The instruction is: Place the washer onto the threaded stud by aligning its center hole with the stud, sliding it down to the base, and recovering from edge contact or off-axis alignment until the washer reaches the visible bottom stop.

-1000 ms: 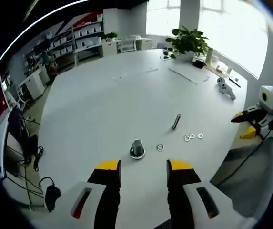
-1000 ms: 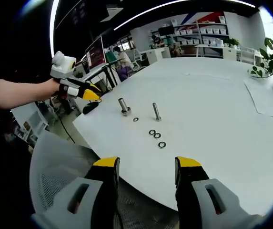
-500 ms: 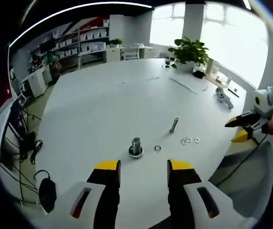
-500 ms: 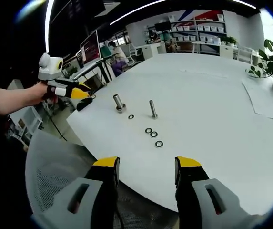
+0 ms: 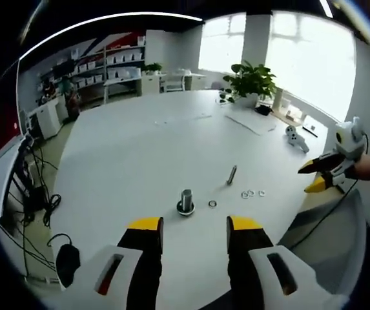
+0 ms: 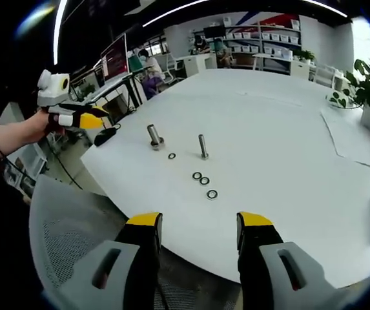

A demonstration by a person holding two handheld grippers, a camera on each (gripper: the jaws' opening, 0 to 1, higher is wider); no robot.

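Both tongs, left [image 5: 188, 232] and right [image 6: 199, 229], hang gaping and empty off the round white desk [image 6: 281, 148], nothing picked yet. The small silver steel washers [image 6: 205, 181] lie loose at 5 o'clock of the upright thin threaded stud [image 6: 203, 146], within easy reach.

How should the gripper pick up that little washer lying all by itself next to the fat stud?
The lone washer lies flat on the white table, so probably come straight down from above and pinch across its outer rim, one jaw on each side. Approach on the side away from the thick stud, which stands upright close beside it.
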